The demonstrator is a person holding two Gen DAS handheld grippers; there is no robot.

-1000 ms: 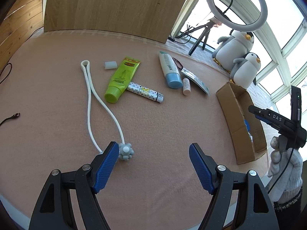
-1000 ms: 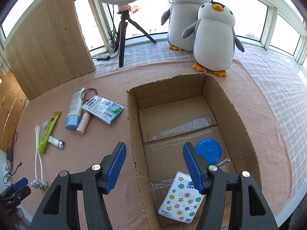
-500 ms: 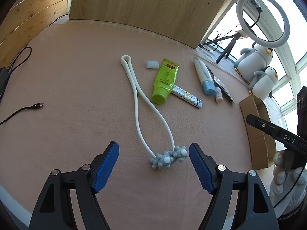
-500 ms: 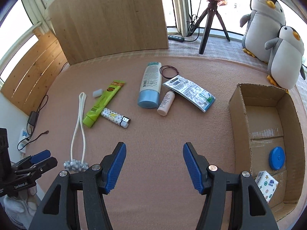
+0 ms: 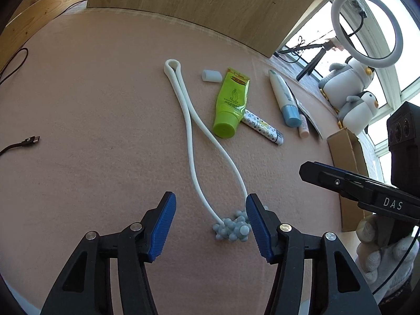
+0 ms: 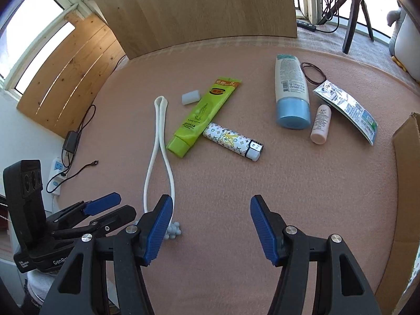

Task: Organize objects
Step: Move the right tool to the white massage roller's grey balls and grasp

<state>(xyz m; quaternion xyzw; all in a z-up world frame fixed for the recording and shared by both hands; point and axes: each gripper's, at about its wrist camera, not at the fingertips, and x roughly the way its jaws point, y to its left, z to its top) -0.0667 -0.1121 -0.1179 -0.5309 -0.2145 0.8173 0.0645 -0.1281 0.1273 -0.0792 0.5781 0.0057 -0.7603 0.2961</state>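
The left gripper (image 5: 210,223) has swung over the white massager (image 5: 231,229), whose beaded end now lies between its closing jaws, not yet pinched, at six o'clock on the table (image 5: 105,131). The right gripper (image 6: 211,225), jaws parted and empty, has left the cardboard box (image 6: 409,183) at three o'clock, so pickup looks next

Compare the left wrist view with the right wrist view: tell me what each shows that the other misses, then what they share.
Only the left wrist view shows the ring light and the two plush penguins whole. Only the right wrist view shows the hair tie, the foil sachet's face and the power strip. Both show the white massager, green tube, lighter and blue-capped tube; the left gripper is closing around the massager's beads.
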